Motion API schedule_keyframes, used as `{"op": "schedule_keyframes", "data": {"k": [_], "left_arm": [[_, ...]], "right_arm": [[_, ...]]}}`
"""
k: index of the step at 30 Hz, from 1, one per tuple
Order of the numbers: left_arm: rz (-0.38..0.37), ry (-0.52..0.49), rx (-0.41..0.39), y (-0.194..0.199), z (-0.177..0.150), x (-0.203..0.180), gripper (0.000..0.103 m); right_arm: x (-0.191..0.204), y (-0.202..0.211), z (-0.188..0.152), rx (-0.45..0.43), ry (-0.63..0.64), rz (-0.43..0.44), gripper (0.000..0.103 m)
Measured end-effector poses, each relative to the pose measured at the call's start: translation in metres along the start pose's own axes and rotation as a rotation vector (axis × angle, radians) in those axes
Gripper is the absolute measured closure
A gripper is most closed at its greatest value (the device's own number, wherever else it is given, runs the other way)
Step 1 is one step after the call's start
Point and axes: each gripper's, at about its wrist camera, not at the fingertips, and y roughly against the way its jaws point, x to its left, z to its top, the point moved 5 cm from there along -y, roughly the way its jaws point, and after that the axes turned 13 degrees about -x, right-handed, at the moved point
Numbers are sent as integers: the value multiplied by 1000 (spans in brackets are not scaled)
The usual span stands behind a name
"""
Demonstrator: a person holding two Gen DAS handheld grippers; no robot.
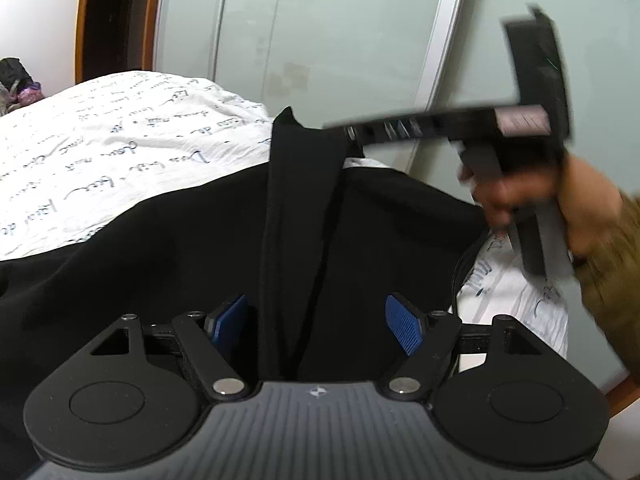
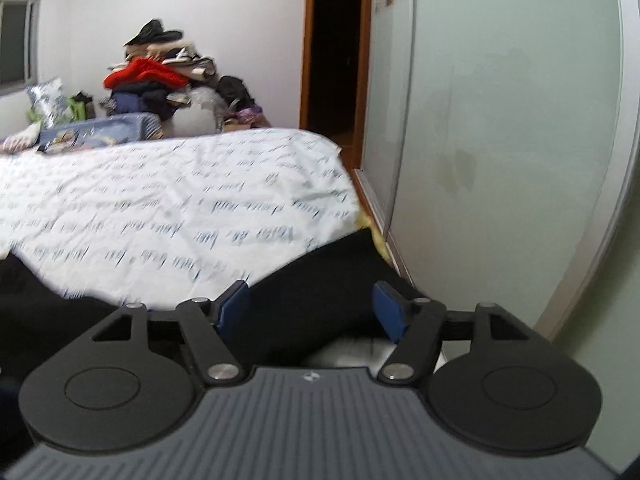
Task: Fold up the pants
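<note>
Since these black, soft knit pants (image 1: 168, 248) are draped over the white bedsheet with the blue handwriting print (image 1: 100, 140), they'll handle like any limp, light fabric: they sag, bunch and slide wherever they aren't pinched. One strip of the cloth stands up in a ridge running away from the left gripper (image 1: 316, 320), whose blue pads are spread with fabric between them; I can't see them actually pressing on it, so I'd call it open. The right gripper (image 2: 312, 312) looks the same, spread over the edge of the cloth near the corner of the bed with nothing clamped. I'd take hold at a hem or the waistband, where the cloth is doubled and firmer, not mid-leg. Containers: none I can make out, just a heap of mixed clothes (image 2: 160, 76) piled loose against the far wall.
</note>
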Motion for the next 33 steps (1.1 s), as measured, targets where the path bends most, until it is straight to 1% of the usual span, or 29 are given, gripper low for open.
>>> {"op": "schedule_keyframes", "data": {"k": [1, 2, 3, 5, 8, 9, 11, 13, 16, 19, 21, 22, 24, 25, 26, 28, 29, 30, 31, 32, 33], "left_arm": [[-7, 8, -8, -3, 1, 0, 27], [-10, 15, -13, -4, 2, 1, 27], [-6, 17, -16, -5, 2, 1, 27], [8, 5, -27, -7, 1, 0, 28], [25, 14, -41, -8, 1, 0, 28], [31, 23, -46, -8, 1, 0, 28], [54, 18, -53, -8, -1, 0, 28], [99, -25, -52, -9, -3, -2, 28], [114, -78, -58, -10, -5, -7, 28], [103, -65, -62, -9, -6, -5, 29], [100, -51, -64, -9, -6, -3, 29], [99, -49, -65, -9, -7, -2, 29], [99, -56, -66, -10, -7, -3, 29], [99, -59, -66, -11, -8, -4, 29], [98, -58, -66, -12, -8, -3, 29], [93, -51, -66, -11, -8, -2, 29], [91, -46, -67, -11, -7, -2, 29], [87, -42, -68, -11, -7, -1, 29], [85, -38, -70, -11, -7, 0, 29], [85, -33, -74, -10, -6, 0, 30], [85, -31, -79, -9, -5, 0, 40]], "right_arm": [[3, 8, -4, 6, 1, 4, 35], [3, 17, -8, 8, -8, 6, 31], [3, 23, -11, 7, -19, 7, 24], [1, 32, -14, -1, -28, -1, 18], [-10, 28, -6, -14, -2, -54, 17], [-14, 23, -2, -18, -1, -78, 17], [-24, 9, 5, -23, -26, -91, 17], [-33, -14, 9, -8, -85, -89, 17], [-44, -51, 11, 20, -156, -110, 19], [-54, -92, 11, 47, -214, -116, 26], [-62, -117, 10, 64, -271, -123, 34], [-66, -128, 9, 73, -309, -122, 36], [-75, -148, 7, 90, -394, -120, 39], [-77, -155, 5, 97, -417, -126, 40], [-79, -163, 3, 106, -430, -139, 44], [-81, -174, -1, 136, -424, -154, 54], [-81, -177, -4, 156, -417, -158, 69], [-81, -179, -6, 168, -418, -156, 89], [-81, -178, -6, 170, -424, -152, 95], [-82, -175, -5, 158, -426, -152, 95], [-82, -171, -3, 139, -416, -160, 96]]}}
